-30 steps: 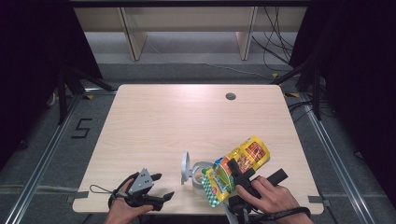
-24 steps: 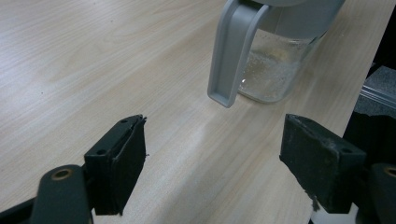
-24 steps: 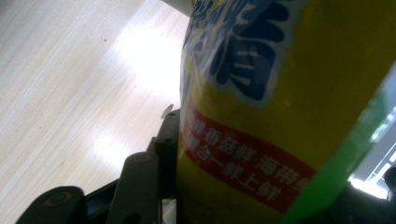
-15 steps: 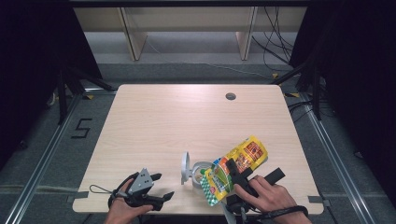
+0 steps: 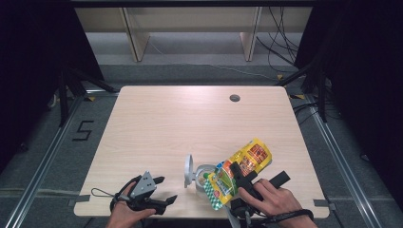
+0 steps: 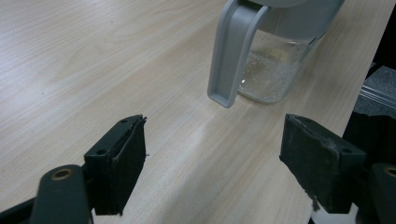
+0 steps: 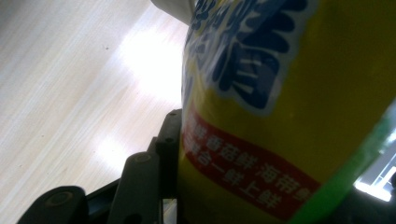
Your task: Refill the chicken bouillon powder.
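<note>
Nothing has visibly shifted since the earlier frames: the right gripper (image 5: 236, 176) stays clamped on the yellow snack bag (image 5: 240, 171), tilted mouth-down over the clear jar (image 5: 203, 175) near the table's (image 5: 190, 123) front edge, so pouring looks under way. Left of that jar, the left gripper (image 5: 161, 190) rests open and empty. Count: one bag, one jar with its grey flip lid (image 6: 232, 51) raised, two grippers.

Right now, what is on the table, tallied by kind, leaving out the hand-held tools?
Clear container with a grey flip lid: 1
Yellow snack bag, gripped in the right claw and tilted over the container: 1
Total: 2
</note>
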Tool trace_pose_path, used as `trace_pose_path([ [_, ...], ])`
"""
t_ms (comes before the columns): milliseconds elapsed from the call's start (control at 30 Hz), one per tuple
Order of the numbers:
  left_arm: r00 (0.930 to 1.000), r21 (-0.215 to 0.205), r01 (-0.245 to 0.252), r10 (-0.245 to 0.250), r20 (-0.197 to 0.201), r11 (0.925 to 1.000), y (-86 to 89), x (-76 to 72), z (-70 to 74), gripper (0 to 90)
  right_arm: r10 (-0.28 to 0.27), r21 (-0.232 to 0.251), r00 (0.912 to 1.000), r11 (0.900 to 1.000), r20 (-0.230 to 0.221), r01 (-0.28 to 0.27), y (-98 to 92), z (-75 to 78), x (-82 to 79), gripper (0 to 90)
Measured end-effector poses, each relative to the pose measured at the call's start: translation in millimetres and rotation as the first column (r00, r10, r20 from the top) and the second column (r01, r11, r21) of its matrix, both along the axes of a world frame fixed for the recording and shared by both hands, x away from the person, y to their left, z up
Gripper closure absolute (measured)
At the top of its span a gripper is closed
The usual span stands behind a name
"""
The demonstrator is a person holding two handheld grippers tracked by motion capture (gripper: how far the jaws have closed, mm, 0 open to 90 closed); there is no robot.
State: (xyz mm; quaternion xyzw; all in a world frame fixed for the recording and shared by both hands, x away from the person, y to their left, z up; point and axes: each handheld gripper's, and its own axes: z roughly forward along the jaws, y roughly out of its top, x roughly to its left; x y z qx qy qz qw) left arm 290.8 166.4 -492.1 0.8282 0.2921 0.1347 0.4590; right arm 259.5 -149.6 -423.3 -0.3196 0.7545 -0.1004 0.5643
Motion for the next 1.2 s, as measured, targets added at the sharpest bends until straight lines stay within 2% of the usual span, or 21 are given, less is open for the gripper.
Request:
trace_pose_path([
  [67,1.0000,0.011,0.003,-0.003,0.002,0.9999,1.0,0.4,0.5,21.8,0.023,0.004,0.9996,1.000,0.016,-0.023,-1.1,-0.5,0.7,59.9],
  [100,1.0000,0.007,0.003,-0.003,0.002,1.0000,0.9,0.5,0.4,21.8,0.012,-0.004,0.9999,1.000,-0.006,-0.012,-1.0,0.0,1.2,59.9],
  [167,1.0000,0.013,0.004,-0.004,0.006,0.9999,0.8,0.7,0.3,21.8,0.012,0.007,0.9997,1.000,0.022,-0.012,-1.4,-1.2,0.6,60.0],
  [267,0.9999,-0.013,-0.011,0.010,-0.011,0.9999,-1.5,-0.1,-1.5,21.8,0.017,-0.001,0.9993,1.000,0.035,-0.017,-2.1,-0.8,1.9,59.9],
  [300,1.0000,-0.005,-0.006,0.006,-0.002,1.0000,-1.3,0.1,-1.2,21.8,0.021,-0.010,0.9989,1.000,0.042,-0.020,-2.2,-0.9,2.6,60.0],
  [333,1.0000,0.035,-0.002,0.002,-0.007,0.9994,0.9,0.4,0.1,21.8,0.015,-0.001,0.9991,1.000,0.039,-0.015,-2.2,-1.1,2.8,60.0],
  [367,0.9998,0.003,-0.013,0.013,-0.016,0.9999,-1.0,-0.9,-0.8,21.8,0.003,-0.008,0.9998,1.000,0.018,-0.003,-1.4,-0.1,3.3,60.0],
  [400,1.0000,0.013,-0.002,0.002,-0.004,0.9999,0.1,0.4,-0.8,21.8,0.004,-0.010,0.9998,1.000,0.018,-0.004,-0.8,0.5,3.2,60.0],
  [433,0.9998,-0.021,-0.016,0.015,-0.015,0.9997,-1.5,-0.3,-1.6,21.8,0.037,-0.040,0.9984,0.999,0.043,-0.036,0.0,2.6,3.9,60.0],
  [600,0.9999,-0.006,-0.009,0.009,-0.012,0.9999,-0.7,-0.2,-1.2,21.8,0.040,-0.051,0.9990,0.998,0.018,-0.039,2.7,3.9,3.8,60.0],
  [667,0.9999,-0.006,-0.009,0.009,-0.012,0.9999,-0.8,-0.1,-1.1,21.8,0.053,-0.057,0.9975,0.997,0.046,-0.050,2.8,5.0,2.9,60.0],
  [733,0.9999,0.003,-0.003,0.003,-0.011,1.0000,-0.5,-0.2,-0.7,21.8,0.051,-0.061,0.9974,0.997,0.050,-0.048,2.8,7.3,1.8,60.0],
  [767,1.0000,-0.004,-0.005,0.005,-0.008,1.0000,-0.7,0.1,-1.2,21.8,0.037,-0.053,0.9989,0.998,0.029,-0.035,2.8,8.4,1.4,60.0],
  [800,0.9998,-0.013,-0.011,0.010,-0.014,0.9999,-1.1,-0.2,-1.1,21.8,0.020,-0.014,0.9990,1.000,0.039,-0.020,1.0,7.5,0.1,60.0],
  [900,1.0000,0.017,-0.004,0.004,0.000,0.9998,0.9,0.5,-0.4,21.8,-0.001,-0.030,1.0000,1.000,0.008,0.001,0.6,10.4,1.5,60.0],
  [933,1.0000,0.000,-0.008,0.008,-0.005,1.0000,-0.1,0.0,-0.7,21.8,-0.011,-0.020,0.9999,1.000,0.008,0.011,-0.3,9.7,1.7,60.0],
  [1000,1.0000,-0.006,-0.008,0.008,-0.004,1.0000,-0.2,0.1,-0.8,21.8,-0.016,-0.028,0.9994,0.999,0.030,0.016,-1.3,5.9,2.1,60.1],
  [1033,0.9999,-0.008,-0.009,0.009,-0.007,0.9999,-0.5,-0.2,-0.9,21.8,0.012,-0.059,0.9994,0.998,0.033,-0.010,0.9,7.0,3.0,60.1],
  [1100,0.9999,-0.007,-0.007,0.007,-0.009,1.0000,-0.9,0.3,-1.4,21.8,0.030,-0.057,0.9980,0.998,0.056,-0.026,0.7,7.9,3.4,60.1],
  [1133,1.0000,0.000,-0.003,0.003,-0.008,1.0000,-0.5,0.4,-1.2,21.8,0.017,-0.070,0.9991,0.997,0.039,-0.015,0.8,7.9,4.4,60.1],
  [1200,0.9999,-0.003,-0.007,0.007,-0.012,1.0000,-0.7,-0.1,-1.0,21.8,0.036,-0.126,0.9979,0.992,0.055,-0.029,2.0,12.2,6.2,60.1],
])
